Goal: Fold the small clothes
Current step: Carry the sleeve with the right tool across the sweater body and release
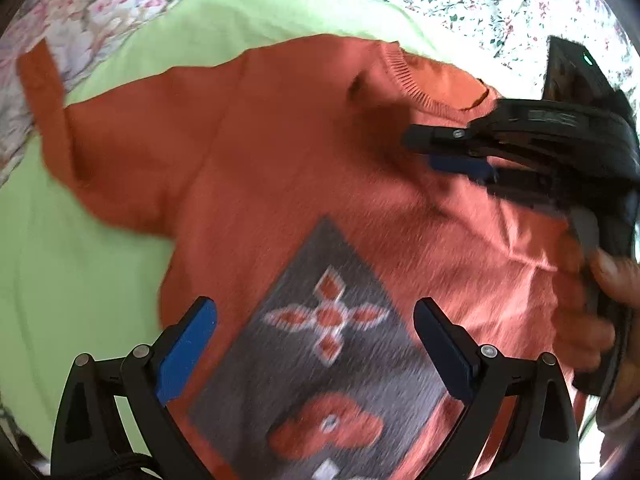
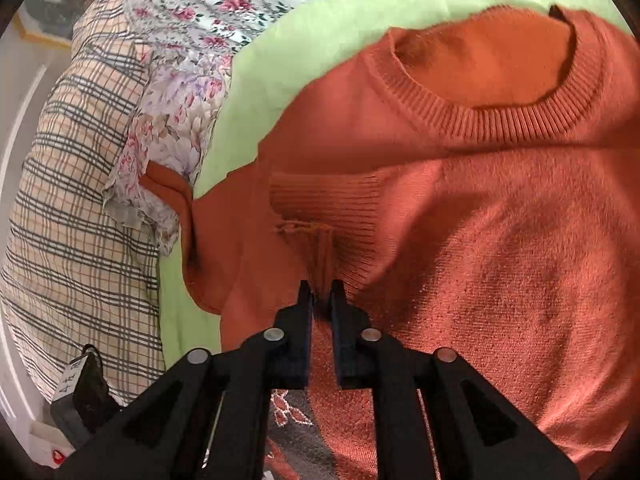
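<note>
The orange sweater (image 1: 304, 184) lay face up on the green sheet (image 1: 80, 264). We had folded one sleeve (image 2: 324, 204) across below the collar (image 2: 492, 120); the rest remained. Our right gripper (image 2: 320, 300) stood slightly parted, releasing it; our left gripper (image 1: 316, 344) hung wide, empty.
</note>
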